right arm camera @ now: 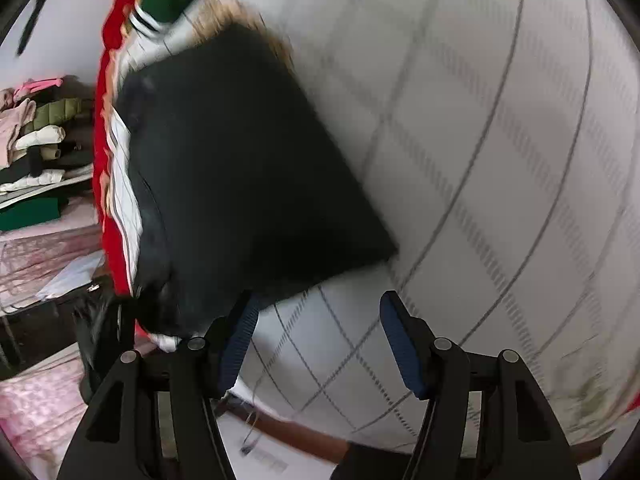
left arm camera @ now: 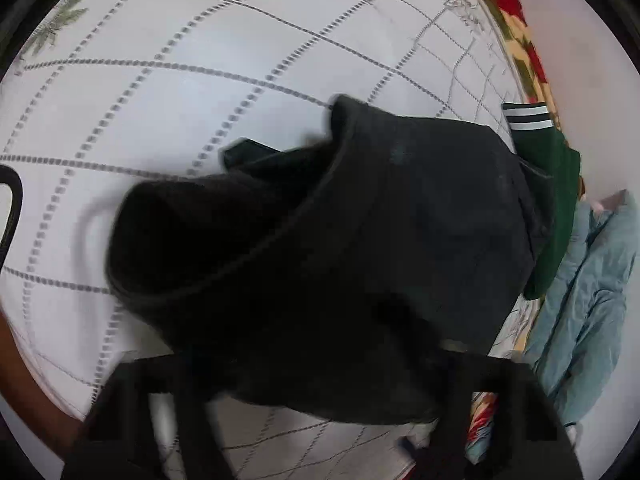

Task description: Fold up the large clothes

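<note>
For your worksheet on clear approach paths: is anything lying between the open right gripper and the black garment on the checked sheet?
Nothing visible does. The right gripper is open, and only bare checked sheet lies between its fingers and the black garment, whose near edge is beside the left finger.

Left wrist view: looks forward and down, very close over the black garment (left arm camera: 340, 248), which fills most of the frame.
Right wrist view: looks along its fingers (right arm camera: 400, 344) from slightly farther back.
Shared by the 2 views: black garment, checked white sheet (left arm camera: 168, 92), green clothing (left arm camera: 556, 184).
</note>
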Tool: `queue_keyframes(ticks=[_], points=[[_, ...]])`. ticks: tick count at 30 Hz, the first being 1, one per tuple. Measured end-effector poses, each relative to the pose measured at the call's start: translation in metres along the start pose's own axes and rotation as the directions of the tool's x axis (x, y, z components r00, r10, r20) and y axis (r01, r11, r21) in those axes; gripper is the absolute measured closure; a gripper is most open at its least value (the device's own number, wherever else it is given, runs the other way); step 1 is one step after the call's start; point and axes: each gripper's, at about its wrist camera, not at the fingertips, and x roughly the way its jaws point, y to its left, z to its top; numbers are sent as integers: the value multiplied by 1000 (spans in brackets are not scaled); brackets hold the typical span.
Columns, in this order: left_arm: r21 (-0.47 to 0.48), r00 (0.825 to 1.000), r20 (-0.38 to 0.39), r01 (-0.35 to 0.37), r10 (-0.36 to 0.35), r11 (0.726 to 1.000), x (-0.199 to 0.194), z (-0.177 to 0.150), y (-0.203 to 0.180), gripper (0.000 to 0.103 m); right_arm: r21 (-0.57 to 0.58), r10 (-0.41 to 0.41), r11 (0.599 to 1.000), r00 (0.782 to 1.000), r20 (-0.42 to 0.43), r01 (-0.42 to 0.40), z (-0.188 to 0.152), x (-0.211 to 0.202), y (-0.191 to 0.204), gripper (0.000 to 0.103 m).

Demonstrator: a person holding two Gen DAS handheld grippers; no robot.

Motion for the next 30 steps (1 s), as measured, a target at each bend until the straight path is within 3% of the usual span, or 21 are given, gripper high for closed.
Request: queue_keyframes(ticks=[3, 5, 8, 10, 14, 17, 19, 20, 21, 23, 24, 26, 30], points=[[42, 997, 82, -13, 9, 999, -16, -10, -11, 77, -6, 18, 1000, 1000, 16, -18, -6, 19, -2, 39], [77, 992, 125, -11, 1, 997, -32, -21, -17, 86, -16, 22, 1000, 998, 53, -21, -5, 24, -1, 41], [91, 990, 136, 13, -25, 996, -52, -34, -22, 89, -21, 29, 999, 992, 123, -26, -7, 28, -2, 41], [125, 991, 136, -14, -3, 992, -53, -38, -22, 89, -21, 34, 999, 990, 138, -32, -6, 33, -1, 41], [150, 990, 97, -114, 100, 982, -17, -30, 3, 72, -56, 2, 998, 996, 90, 3, -4, 42, 6, 42], [122, 998, 28, -57, 54, 991, -18, -18, 10, 64, -88, -34, 995, 999, 26, 36, -2, 37, 16, 41], [114, 1000, 10, -26, 26, 993, -27, -15, 9, 61, -96, 5, 995, 1000, 6, -4, 0, 25, 18, 41], [125, 1000, 16, -26, 24, 992, -35, -14, 7, 54, -109, 27, 994, 1000, 4, -26, 2, 16, 20, 41], [142, 999, 35, -35, 31, 989, -44, -13, 4, 36, -120, 37, 992, 999, 8, -36, 4, 10, 21, 40], [164, 997, 70, -27, 15, 986, -56, -13, -1, 13, -162, 62, 985, 997, 35, -56, 13, -4, 25, 26], [171, 996, 85, -35, 20, 985, -59, -11, -1, 13, -173, 74, 983, 996, 48, -65, 19, -8, 25, 19], [188, 992, 108, -88, 69, 978, -56, -6, -1, 13, -208, 97, 975, 993, 75, -79, 41, -12, 28, 19], [159, 986, 109, -144, 128, 977, -28, 11, 8, 13, -236, 132, 963, 991, -1, -128, 105, 23, 33, 19]])
